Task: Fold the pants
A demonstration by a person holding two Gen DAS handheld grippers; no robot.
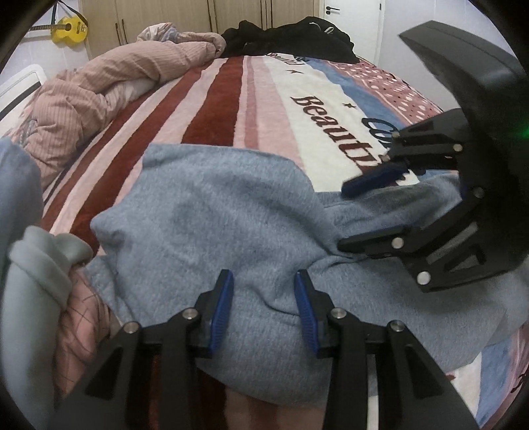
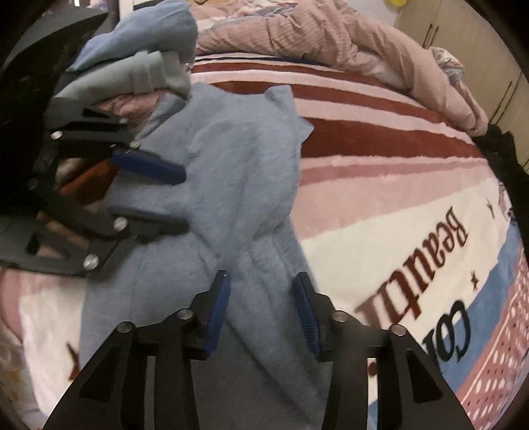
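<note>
Light blue fleece pants (image 1: pixel 211 215) lie bunched on the striped bed blanket, also seen in the right wrist view (image 2: pixel 238 165). My left gripper (image 1: pixel 264 281) is open just above the near part of the pants, blue pads apart, holding nothing. My right gripper (image 2: pixel 261 284) is open over a fold of the pants. In the left wrist view the right gripper (image 1: pixel 344 218) reaches in from the right, jaws apart over the cloth edge. In the right wrist view the left gripper (image 2: pixel 185 201) reaches in from the left, jaws apart over the cloth.
A striped blanket (image 1: pixel 231 109) with lettering covers the bed. A pink quilt (image 1: pixel 99 86) lies heaped at the far left. Black clothes (image 1: pixel 287 36) lie at the far end. A stack of folded clothes (image 2: pixel 139 66) sits beside the pants. Wardrobes and a yellow guitar (image 1: pixel 69 29) stand behind.
</note>
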